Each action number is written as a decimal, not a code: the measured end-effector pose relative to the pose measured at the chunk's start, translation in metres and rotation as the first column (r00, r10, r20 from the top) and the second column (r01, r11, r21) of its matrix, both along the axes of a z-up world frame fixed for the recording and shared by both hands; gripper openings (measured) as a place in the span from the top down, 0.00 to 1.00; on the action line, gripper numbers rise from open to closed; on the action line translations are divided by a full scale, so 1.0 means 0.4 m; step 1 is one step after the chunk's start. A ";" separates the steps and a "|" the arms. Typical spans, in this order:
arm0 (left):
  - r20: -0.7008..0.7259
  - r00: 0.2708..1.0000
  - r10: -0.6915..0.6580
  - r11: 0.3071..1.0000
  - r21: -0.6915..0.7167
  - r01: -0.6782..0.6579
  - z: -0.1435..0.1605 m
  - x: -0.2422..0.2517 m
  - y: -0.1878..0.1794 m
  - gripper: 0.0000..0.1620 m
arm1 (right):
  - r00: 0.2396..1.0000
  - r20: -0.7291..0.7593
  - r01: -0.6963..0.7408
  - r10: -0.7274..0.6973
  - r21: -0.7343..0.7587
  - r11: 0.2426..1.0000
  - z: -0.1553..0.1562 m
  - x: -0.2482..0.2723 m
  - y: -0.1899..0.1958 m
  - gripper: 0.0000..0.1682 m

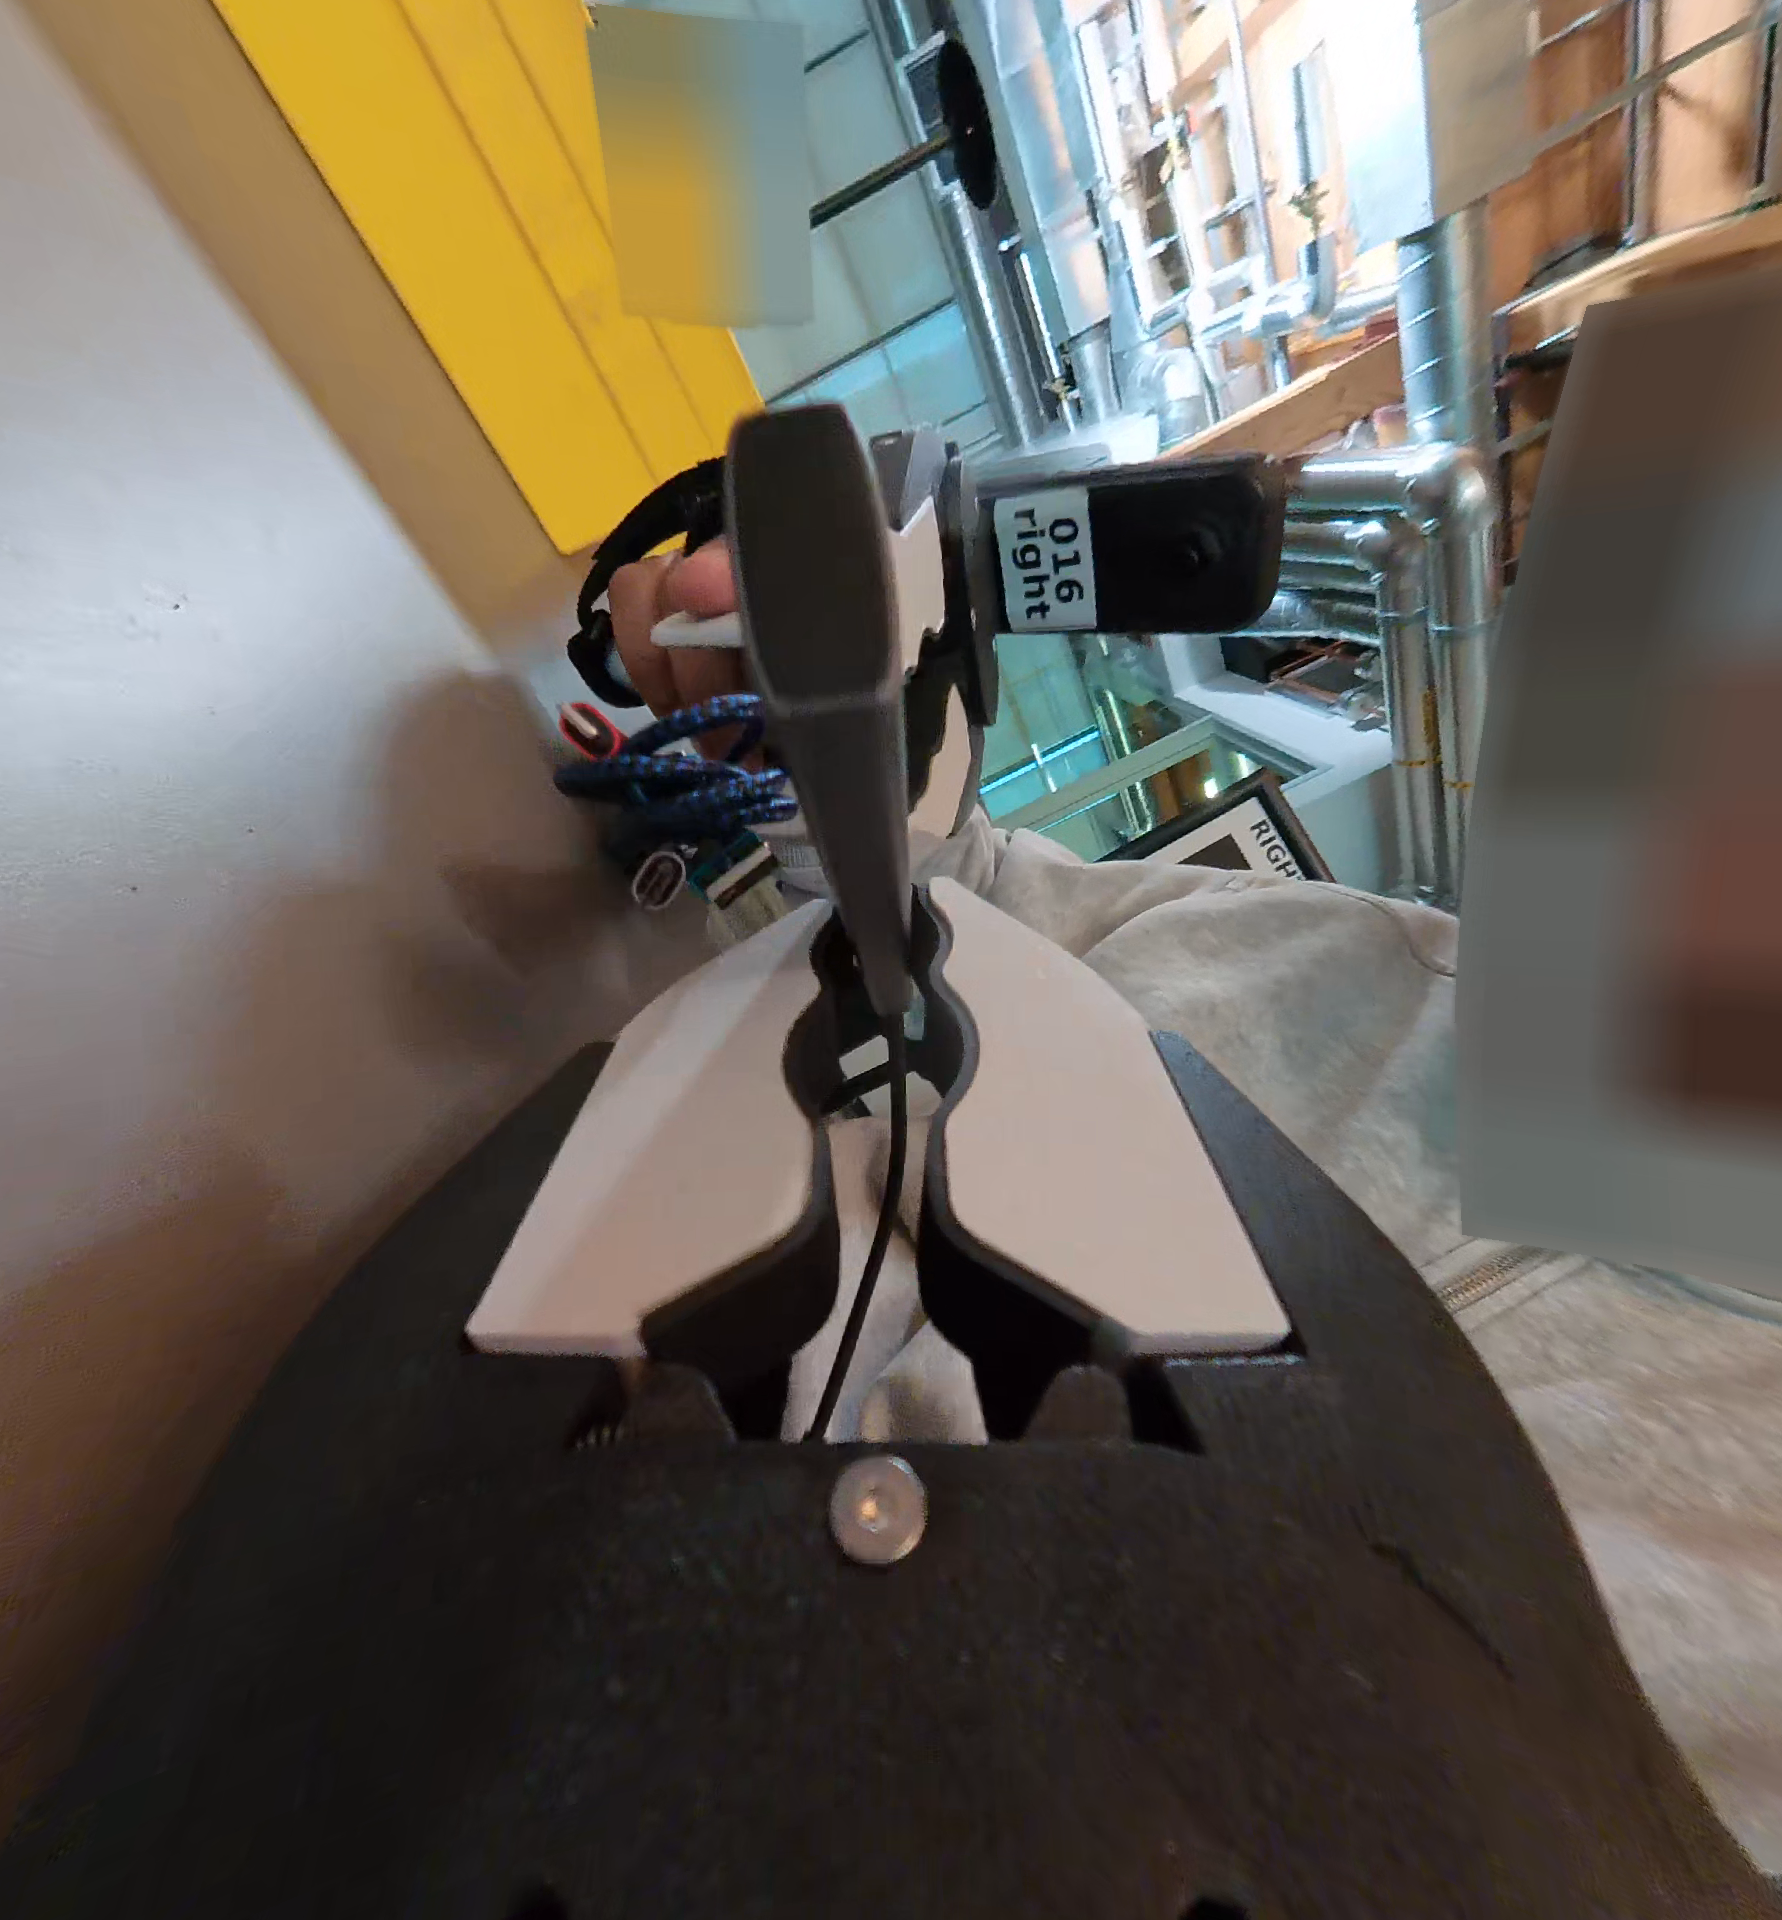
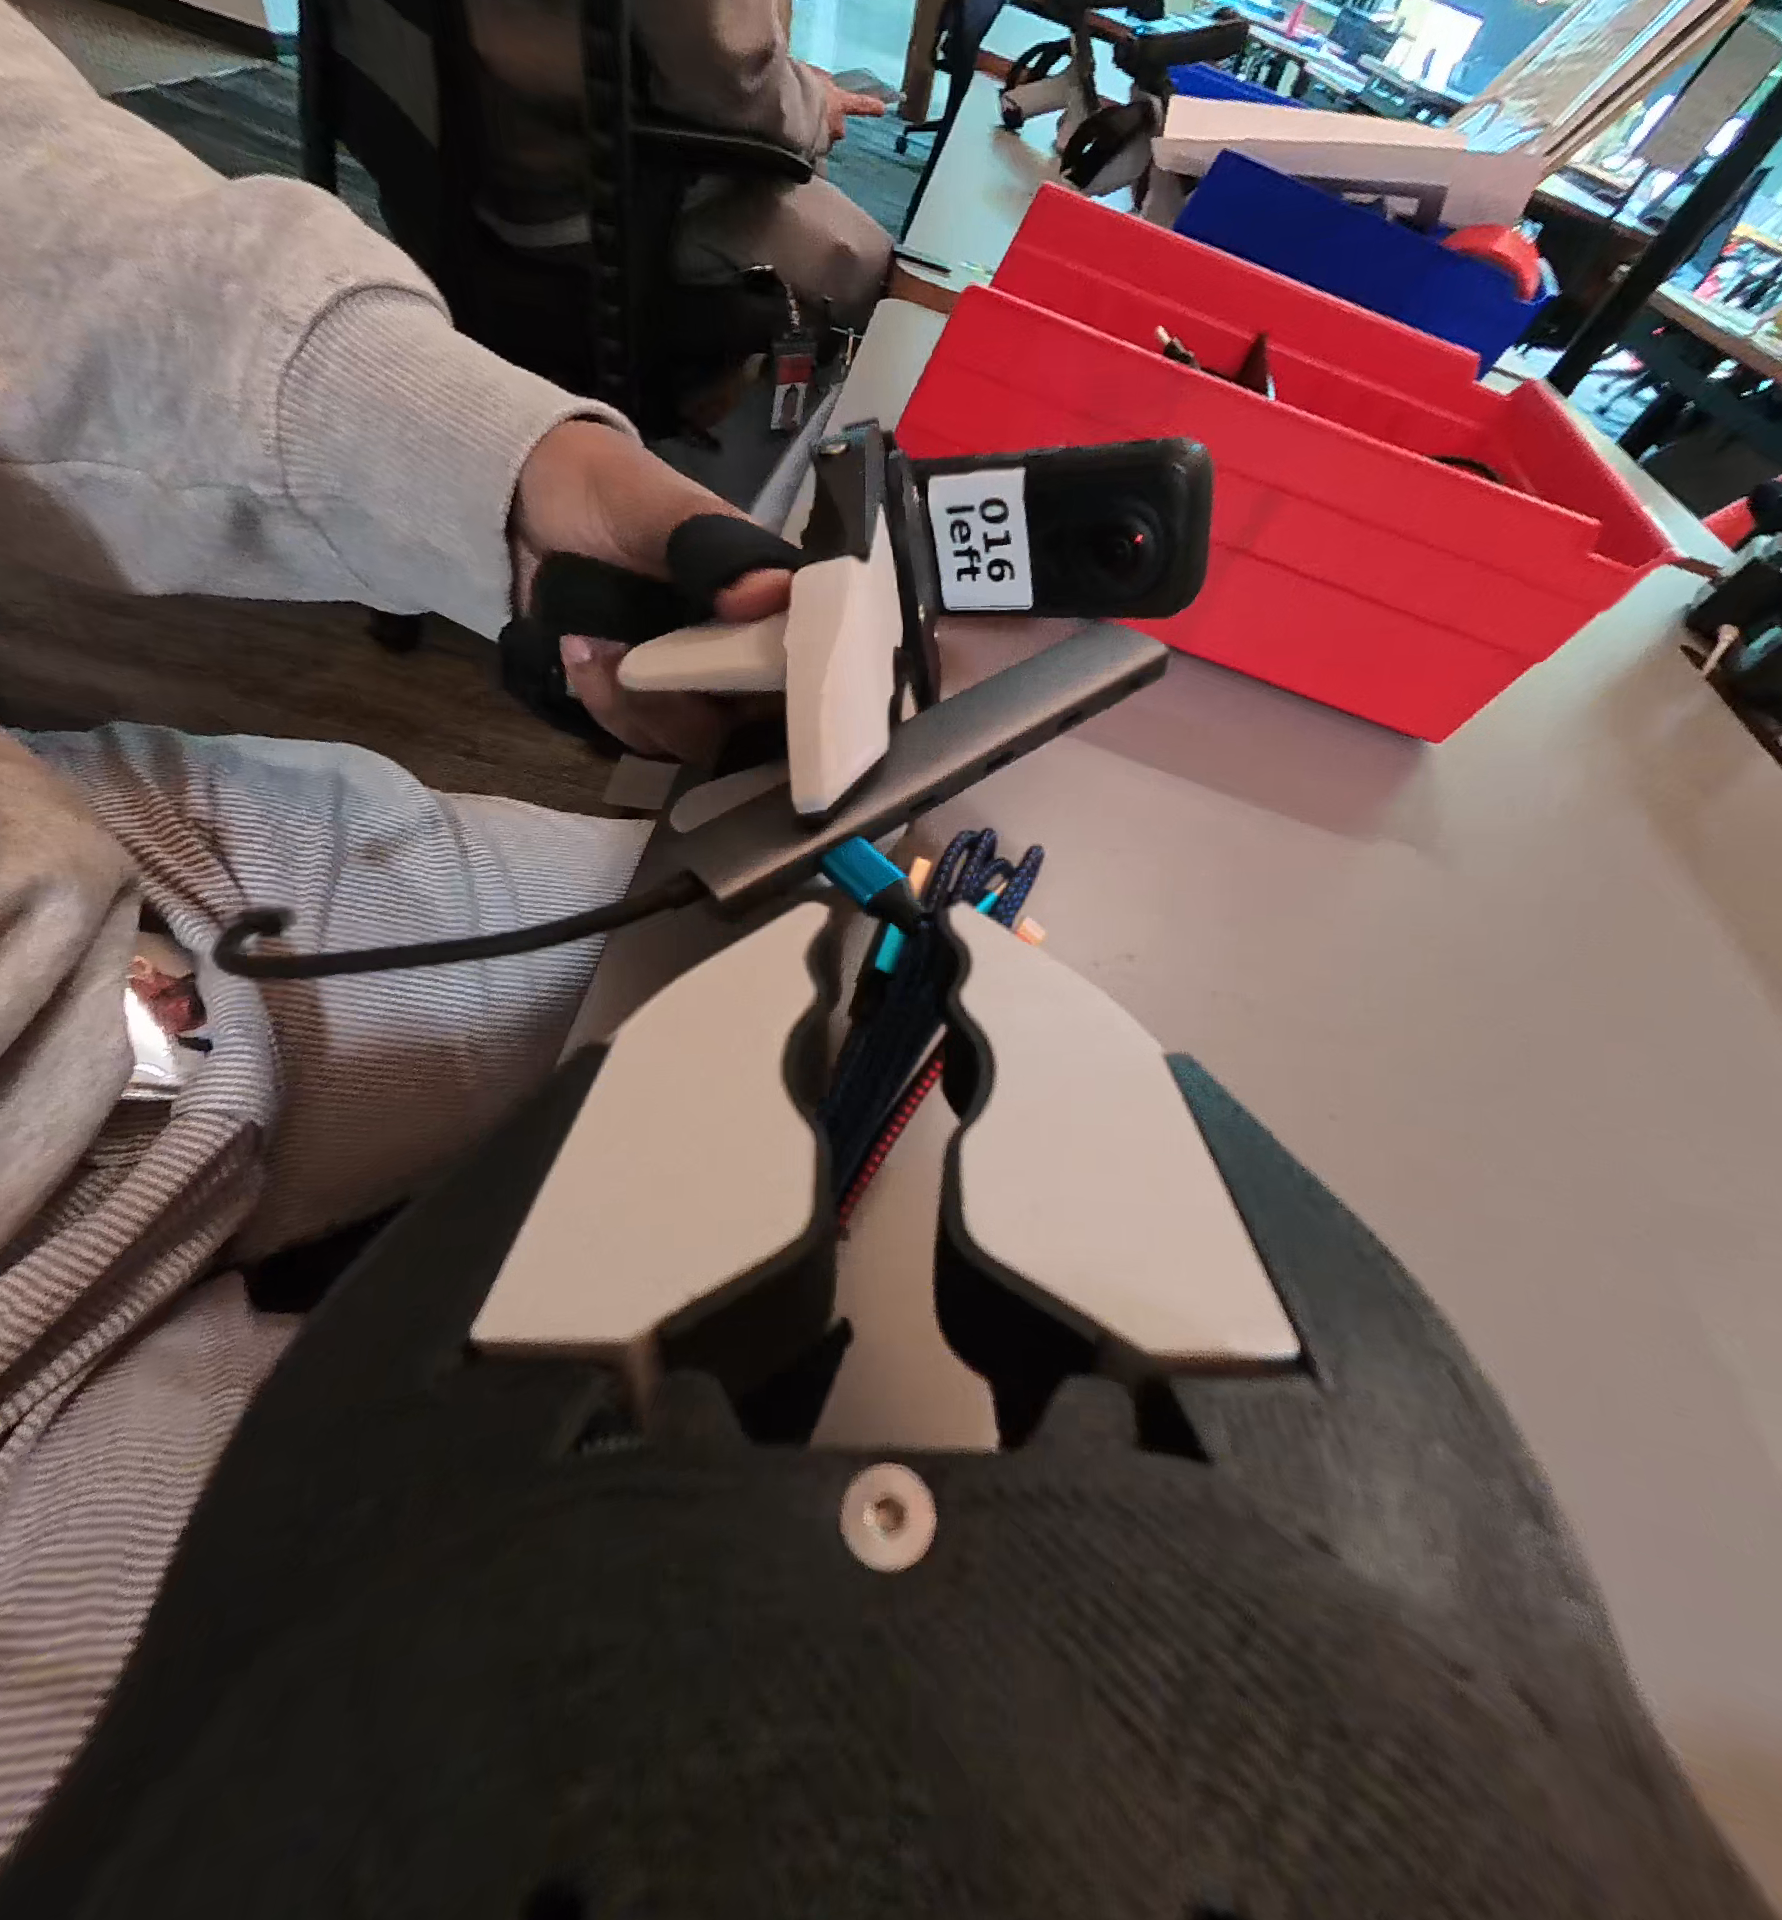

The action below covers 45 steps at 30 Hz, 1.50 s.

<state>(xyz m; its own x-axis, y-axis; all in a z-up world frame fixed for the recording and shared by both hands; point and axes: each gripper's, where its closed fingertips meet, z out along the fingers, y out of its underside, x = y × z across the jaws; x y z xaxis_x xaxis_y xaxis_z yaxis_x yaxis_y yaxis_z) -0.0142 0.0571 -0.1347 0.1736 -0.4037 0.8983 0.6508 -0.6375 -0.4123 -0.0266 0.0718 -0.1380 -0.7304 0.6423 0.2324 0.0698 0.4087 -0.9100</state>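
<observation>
Here, left gripper (image 1: pixel 882 935) clamps the grey hub (image 1: pixel 825 644) upright, right gripper (image 2: pixel 892 935) pinches bundled braided cables (image 2: pixel 908 1039) just beside it over the table (image 2: pixel 1386 987)

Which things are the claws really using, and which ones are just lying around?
In the claws:
- left claw: shut on the grey hub, whose black cord trails off
- right claw: shut on the blue braided cables

Just lying about:
- red bin on the white table
- blue bin behind it
</observation>
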 end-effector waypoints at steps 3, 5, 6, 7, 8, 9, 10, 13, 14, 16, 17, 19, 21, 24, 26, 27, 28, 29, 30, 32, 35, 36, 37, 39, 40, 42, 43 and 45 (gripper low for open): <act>0.030 0.999 0.016 1.000 0.006 -0.016 0.006 -0.009 0.000 0.93 | 1.000 -0.013 0.002 -0.002 -0.014 1.000 0.012 0.002 0.000 0.94; 0.064 0.997 0.037 0.999 0.006 -0.037 0.010 -0.021 0.002 0.93 | 1.000 -0.005 -0.008 0.008 -0.037 0.999 0.017 0.005 -0.003 0.95; 0.077 0.996 0.045 0.999 0.003 -0.046 0.011 -0.026 0.003 0.94 | 1.000 0.001 -0.012 0.012 -0.040 0.999 0.016 0.006 -0.005 0.95; 0.082 0.995 0.050 0.999 0.002 -0.050 0.011 -0.029 0.003 0.94 | 1.000 0.006 -0.015 0.015 -0.041 0.999 0.015 0.007 -0.007 0.95; 0.082 0.995 0.054 0.999 0.001 -0.054 0.010 -0.030 0.003 0.94 | 1.000 0.011 -0.018 0.019 -0.042 0.999 0.014 0.008 -0.009 0.95; 0.077 0.995 0.057 0.998 -0.001 -0.057 0.010 -0.031 0.003 0.94 | 1.000 0.016 -0.019 0.020 -0.040 0.999 0.012 0.008 -0.009 0.95; 0.072 0.996 0.059 0.998 -0.005 -0.058 0.007 -0.031 0.003 0.94 | 1.000 0.017 -0.018 0.018 -0.031 0.999 0.010 0.008 -0.008 0.95; 0.067 0.996 0.058 0.998 -0.011 -0.058 0.005 -0.030 0.004 0.93 | 1.000 -0.015 0.001 -0.001 -0.007 1.000 0.013 0.003 -0.007 0.92; 0.067 0.996 0.059 0.998 -0.014 -0.058 0.004 -0.030 0.004 0.93 | 1.000 -0.023 0.001 -0.001 -0.004 1.000 0.014 0.002 -0.010 0.92; 0.063 0.996 0.059 0.998 -0.022 -0.058 0.001 -0.029 0.005 0.94 | 1.000 -0.021 -0.008 0.008 0.002 1.000 0.011 0.004 -0.019 0.92; 0.058 0.997 0.053 0.998 -0.025 -0.052 -0.001 -0.027 0.004 0.94 | 1.000 -0.018 -0.007 0.007 0.012 1.000 0.006 0.003 -0.021 0.93; 0.045 0.998 0.053 0.998 -0.033 -0.052 -0.005 -0.025 0.005 0.94 | 1.000 -0.016 -0.008 0.009 0.033 0.999 -0.001 0.004 -0.022 0.94; 0.047 0.998 0.052 0.998 -0.032 -0.051 -0.005 -0.025 0.005 0.94 | 1.000 -0.010 -0.010 0.010 0.031 0.999 0.000 0.006 -0.023 0.94; 0.065 0.997 0.053 0.998 -0.023 -0.051 0.000 -0.027 0.004 0.94 | 1.000 -0.003 -0.007 0.007 0.008 1.000 0.005 0.005 -0.026 0.94; 0.078 0.995 0.061 0.998 -0.020 -0.060 0.002 -0.031 0.004 0.94 | 1.000 0.010 0.000 0.000 -0.008 1.000 0.006 0.002 -0.027 0.94; 0.076 0.995 0.068 0.998 -0.024 -0.066 0.001 -0.033 0.006 0.94 | 1.000 0.018 0.005 -0.004 -0.012 1.000 0.004 0.001 -0.027 0.94; 0.070 0.995 0.072 0.997 -0.029 -0.070 -0.001 -0.033 0.006 0.93 | 1.000 0.028 0.006 -0.006 -0.014 1.000 0.001 0.002 -0.028 0.94; 0.064 0.995 0.070 0.997 -0.032 -0.068 -0.004 -0.032 0.006 0.93 | 0.999 0.036 0.006 -0.005 -0.017 1.000 -0.001 0.003 -0.028 0.94; 0.061 0.996 0.068 0.997 -0.032 -0.067 -0.004 -0.031 0.006 0.93 | 0.999 0.041 0.006 -0.005 -0.021 1.000 -0.002 0.004 -0.029 0.94; 0.057 0.996 0.073 0.997 -0.029 -0.071 -0.004 -0.030 0.006 0.93 | 0.999 0.048 0.007 -0.006 -0.026 1.000 -0.001 0.004 -0.029 0.94; 0.052 0.995 0.080 0.996 -0.031 -0.078 -0.005 -0.031 0.007 0.93 | 0.999 0.054 0.010 -0.009 -0.023 1.000 -0.004 0.002 -0.029 0.94; 0.048 0.996 0.079 0.996 -0.035 -0.078 -0.007 -0.030 0.008 0.93 | 0.999 0.054 0.011 -0.009 -0.021 1.000 -0.006 0.002 -0.030 0.94; 0.046 0.995 0.083 0.996 -0.036 -0.082 -0.008 -0.031 0.009 0.93 | 0.998 0.054 0.011 -0.010 -0.021 1.000 -0.007 0.002 -0.030 0.94; 0.045 0.995 0.089 0.995 -0.037 -0.088 -0.009 -0.032 0.010 0.93 | 0.998 0.055 0.013 -0.012 -0.024 1.000 -0.008 0.001 -0.029 0.94; 0.046 0.995 0.089 0.996 -0.038 -0.087 -0.009 -0.032 0.010 0.93 | 0.998 0.056 0.012 -0.011 -0.026 1.000 -0.008 0.000 -0.030 0.94; 0.054 0.995 0.088 0.996 -0.037 -0.086 -0.007 -0.033 0.010 0.93 | 0.998 0.055 0.012 -0.011 -0.031 0.999 -0.006 0.000 -0.030 0.94; 0.058 0.995 0.087 0.996 -0.036 -0.085 -0.006 -0.033 0.010 0.93 | 0.999 0.053 0.012 -0.011 -0.035 0.999 -0.005 -0.001 -0.030 0.94; 0.074 0.992 0.105 0.994 -0.021 -0.104 0.000 -0.039 0.014 0.93 | 0.999 0.040 0.020 -0.018 -0.041 0.999 0.001 -0.004 -0.028 0.94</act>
<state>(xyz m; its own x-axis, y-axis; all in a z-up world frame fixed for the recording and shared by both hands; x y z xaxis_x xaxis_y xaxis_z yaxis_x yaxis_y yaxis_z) -0.0296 0.0626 -0.1347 0.1458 -0.3713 0.9170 0.7429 -0.5710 -0.3493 -0.0284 0.0605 -0.1377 -0.7260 0.6646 0.1766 0.1131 0.3686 -0.9227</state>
